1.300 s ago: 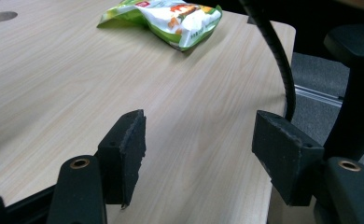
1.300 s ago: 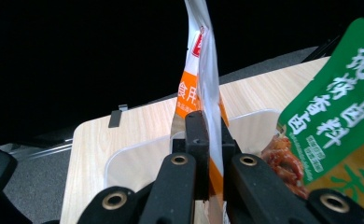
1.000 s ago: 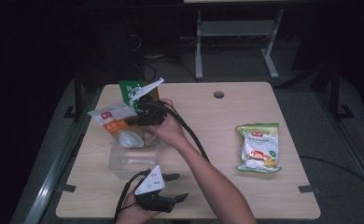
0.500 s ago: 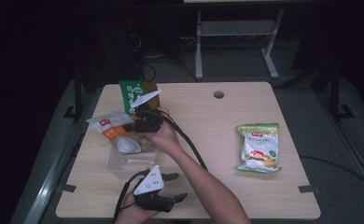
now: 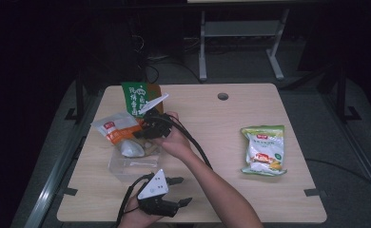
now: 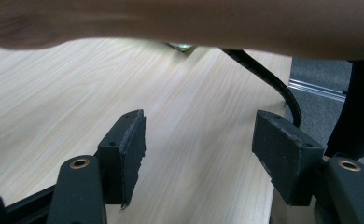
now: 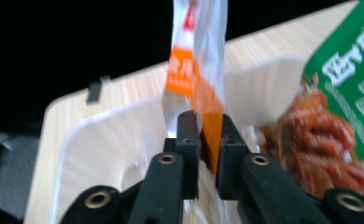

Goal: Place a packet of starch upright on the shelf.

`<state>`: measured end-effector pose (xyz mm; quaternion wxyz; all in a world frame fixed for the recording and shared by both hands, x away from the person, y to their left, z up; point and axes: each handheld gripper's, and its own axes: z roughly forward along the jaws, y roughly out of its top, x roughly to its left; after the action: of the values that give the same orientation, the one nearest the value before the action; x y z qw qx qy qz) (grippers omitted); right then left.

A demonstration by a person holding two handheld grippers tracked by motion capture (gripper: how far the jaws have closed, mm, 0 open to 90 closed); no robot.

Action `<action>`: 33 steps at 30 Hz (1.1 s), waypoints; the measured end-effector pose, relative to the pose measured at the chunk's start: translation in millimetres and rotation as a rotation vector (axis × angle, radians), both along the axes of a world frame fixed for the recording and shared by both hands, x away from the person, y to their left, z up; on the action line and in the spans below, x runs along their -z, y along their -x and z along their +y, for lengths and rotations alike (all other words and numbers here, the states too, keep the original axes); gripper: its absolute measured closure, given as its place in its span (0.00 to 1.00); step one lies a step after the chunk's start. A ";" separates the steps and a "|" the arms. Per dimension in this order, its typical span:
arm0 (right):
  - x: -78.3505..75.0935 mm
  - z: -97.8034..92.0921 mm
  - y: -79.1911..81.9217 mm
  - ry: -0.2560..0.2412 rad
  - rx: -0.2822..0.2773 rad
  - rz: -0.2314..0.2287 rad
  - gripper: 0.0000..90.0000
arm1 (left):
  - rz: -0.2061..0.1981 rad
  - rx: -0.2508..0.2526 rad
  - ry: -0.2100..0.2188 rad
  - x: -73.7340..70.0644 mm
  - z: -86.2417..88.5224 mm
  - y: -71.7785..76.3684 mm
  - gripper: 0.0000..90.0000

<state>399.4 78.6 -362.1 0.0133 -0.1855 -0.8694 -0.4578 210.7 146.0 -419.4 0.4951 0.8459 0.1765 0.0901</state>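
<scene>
An orange-and-clear plastic snack packet (image 7: 196, 88) is clamped in the right gripper (image 7: 207, 154) above a clear plastic tub (image 5: 126, 166); its top is cut off. The left gripper (image 6: 199, 154) is held with jaws apart, nothing between them.

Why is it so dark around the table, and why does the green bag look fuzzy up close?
High view: light falls on the table alone, so the floor and room around it go nearly black. Right gripper view: the green bag sits close to the lens and smears, while the right gripper, shut on the orange-and-white packet, looks sharper. Left gripper view: a forearm crosses the top, soft and blurry.
</scene>
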 end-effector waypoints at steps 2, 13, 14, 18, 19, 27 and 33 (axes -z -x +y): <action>0.7 -2.1 1.3 0.022 -0.006 0.005 0.99 | 0.002 -0.001 0.000 0.4 -0.5 0.1 0.39; 10.9 -9.2 8.4 0.104 0.006 -0.015 1.00 | 0.007 0.007 -0.004 1.8 -2.7 0.6 0.39; 11.8 -10.4 9.6 0.100 0.009 -0.004 1.00 | 0.007 0.007 -0.005 1.8 -2.8 0.5 0.39; 16.7 -14.6 10.8 0.100 0.002 -0.001 0.99 | 0.007 0.007 -0.006 2.0 -3.2 0.5 0.39; 17.5 -15.6 10.4 0.101 0.000 0.006 0.99 | 0.008 0.006 -0.006 2.1 -3.3 0.4 0.38; 24.6 -21.8 6.9 0.099 0.004 0.054 0.99 | 0.010 0.008 -0.010 3.0 -4.1 0.3 0.38; 25.3 -21.6 7.2 0.110 -0.012 0.040 0.99 | 0.011 0.007 -0.009 2.9 -3.8 0.0 0.39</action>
<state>392.3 57.1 -387.4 0.0234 -0.1898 -0.8939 -0.4055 210.7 142.3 -422.3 0.4907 0.8492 0.1761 0.0845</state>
